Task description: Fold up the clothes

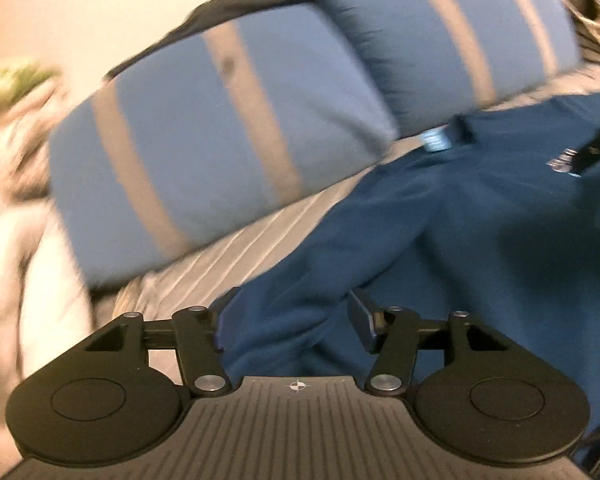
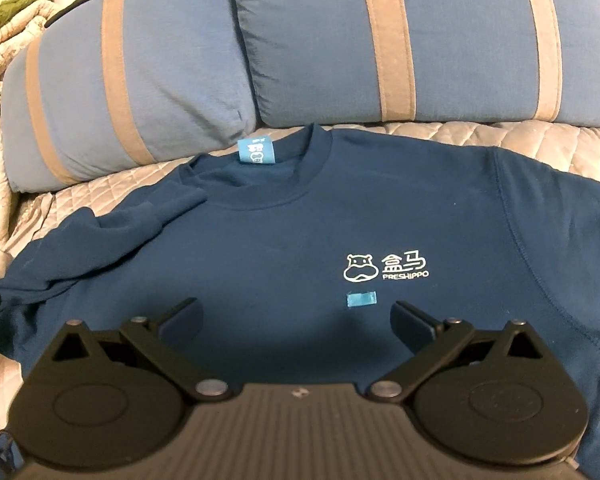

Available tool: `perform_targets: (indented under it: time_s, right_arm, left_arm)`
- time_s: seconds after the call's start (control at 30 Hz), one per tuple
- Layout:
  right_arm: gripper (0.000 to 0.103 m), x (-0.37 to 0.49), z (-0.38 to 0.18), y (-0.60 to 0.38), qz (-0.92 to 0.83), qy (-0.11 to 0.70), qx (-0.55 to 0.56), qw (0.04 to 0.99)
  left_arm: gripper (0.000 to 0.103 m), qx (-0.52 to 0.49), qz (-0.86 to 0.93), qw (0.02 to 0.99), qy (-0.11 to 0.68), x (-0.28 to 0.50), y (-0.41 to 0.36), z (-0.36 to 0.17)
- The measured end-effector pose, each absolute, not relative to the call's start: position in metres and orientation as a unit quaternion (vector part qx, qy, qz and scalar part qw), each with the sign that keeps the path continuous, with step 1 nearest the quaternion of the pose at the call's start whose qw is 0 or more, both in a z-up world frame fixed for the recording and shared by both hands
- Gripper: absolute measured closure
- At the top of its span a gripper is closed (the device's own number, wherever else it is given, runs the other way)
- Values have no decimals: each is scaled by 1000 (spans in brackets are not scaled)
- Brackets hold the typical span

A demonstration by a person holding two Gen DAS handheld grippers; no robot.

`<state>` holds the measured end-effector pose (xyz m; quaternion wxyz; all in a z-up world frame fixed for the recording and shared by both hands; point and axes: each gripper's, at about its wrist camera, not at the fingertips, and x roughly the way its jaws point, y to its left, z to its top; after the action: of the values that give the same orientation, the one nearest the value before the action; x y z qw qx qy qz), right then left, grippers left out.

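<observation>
A navy sweatshirt (image 2: 300, 220) lies face up on the bed, with a white hippo logo (image 2: 384, 268) on the chest and a light blue neck label (image 2: 256, 151). One sleeve (image 2: 140, 216) lies bunched over the left side of the body. My right gripper (image 2: 298, 316) hovers open above the lower chest, nothing between its fingers. In the blurred left wrist view, my left gripper (image 1: 292, 316) is open over the rumpled sweatshirt (image 1: 440, 240) edge; the fabric lies under the fingers, not pinched. A dark fingertip (image 1: 596, 142) of the other gripper shows at the far right.
Two blue pillows with tan stripes (image 2: 132, 92) (image 2: 440, 40) lean behind the collar. A quilted beige bedspread (image 2: 520, 136) covers the bed. A crumpled cream and green blanket (image 2: 4, 20) is heaped at the far left.
</observation>
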<state>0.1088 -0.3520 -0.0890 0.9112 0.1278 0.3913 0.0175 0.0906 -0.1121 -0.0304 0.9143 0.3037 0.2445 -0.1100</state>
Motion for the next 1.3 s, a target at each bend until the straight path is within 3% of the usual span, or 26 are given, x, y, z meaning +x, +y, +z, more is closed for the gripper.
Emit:
perform_targets:
  time_s: [0.37,0.4,0.43,0.47,0.53,0.97,1.3]
  right_arm:
    - [0,108,-90,-355,16,394,141,908]
    - [0,109,-90,-355,16,394,141,908]
    - [0,109,-91,-355,16,394,140,908]
    - [0,110,-91,-354,16,395,139,908]
    - [0,111,-92,-354,18,397,138,907]
    - [0,110,-92,-359,22,404,161,900]
    - [0,111,-94,-358,24,410,162,897]
  left_arm:
    - [47,417,-127,866,245,145,-180,-81]
    - [55,417,-126,863,255,151,-183,-84]
    - [80,413,-123,863,264,156,-184,-83]
    - [91,402,-120,866,270,159,-184,-81]
    - [98,371,-119,878,277,161,-183,-71]
    - [98,223,-161,916,291,114,-155,36]
    - [98,199,-158,897,363,200,-166,7]
